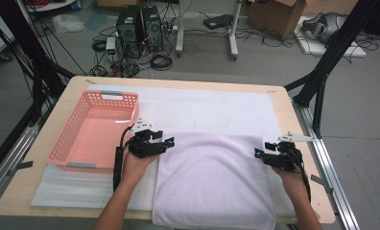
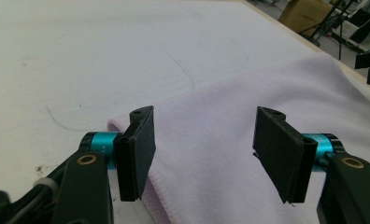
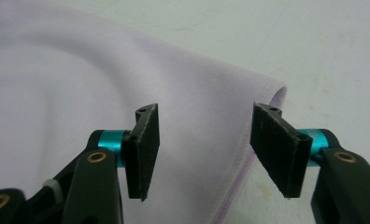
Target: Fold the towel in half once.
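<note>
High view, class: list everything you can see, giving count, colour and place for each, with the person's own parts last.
Soft folded cloth towel: one, pale lilac, table's near middle, between the grippers.
Slotted plastic basket: one, salmon pink, table's left.
Thin foam mat: one, white, under towel and basket.
Wooden table: one, light tan.
Computer towers: two, black, floor behind table.
Cardboard box: one, brown, floor at far right.
Left gripper: one, black, fingers open at towel's far left corner.
Right gripper: one, black, fingers open at towel's far right corner.
</note>
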Demonstrator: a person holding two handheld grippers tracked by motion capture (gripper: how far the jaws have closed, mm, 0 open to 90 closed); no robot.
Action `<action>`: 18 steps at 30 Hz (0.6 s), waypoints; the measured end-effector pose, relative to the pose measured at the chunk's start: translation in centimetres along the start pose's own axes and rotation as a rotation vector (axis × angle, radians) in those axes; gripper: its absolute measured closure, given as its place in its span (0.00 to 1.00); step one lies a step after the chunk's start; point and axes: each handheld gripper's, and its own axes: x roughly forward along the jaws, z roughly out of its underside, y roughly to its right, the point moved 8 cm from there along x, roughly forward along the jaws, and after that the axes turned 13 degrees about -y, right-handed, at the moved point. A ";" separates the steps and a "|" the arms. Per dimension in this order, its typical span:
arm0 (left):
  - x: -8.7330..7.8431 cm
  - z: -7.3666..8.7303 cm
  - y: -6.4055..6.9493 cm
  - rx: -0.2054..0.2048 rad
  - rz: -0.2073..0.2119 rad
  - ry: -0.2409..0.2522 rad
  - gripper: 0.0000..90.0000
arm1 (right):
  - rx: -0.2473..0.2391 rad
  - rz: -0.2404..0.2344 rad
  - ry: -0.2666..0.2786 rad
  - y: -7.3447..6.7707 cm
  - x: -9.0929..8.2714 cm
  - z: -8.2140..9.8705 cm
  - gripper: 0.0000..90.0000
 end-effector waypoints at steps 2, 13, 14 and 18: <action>0.6 0.0 -0.7 -0.008 -0.022 -0.012 0.42 | 0.011 0.010 -0.004 0.5 0.5 -0.4 0.46; 3.1 0.0 -2.7 -0.039 -0.126 -0.083 0.48 | 0.079 0.047 -0.031 3.2 2.1 -1.1 0.48; 3.2 0.1 -2.8 -0.040 -0.125 -0.100 0.48 | 0.084 0.051 -0.039 3.4 2.4 -1.0 0.48; 4.2 0.7 -3.3 -0.058 -0.128 -0.145 0.49 | 0.091 0.053 -0.055 3.8 3.3 -1.0 0.48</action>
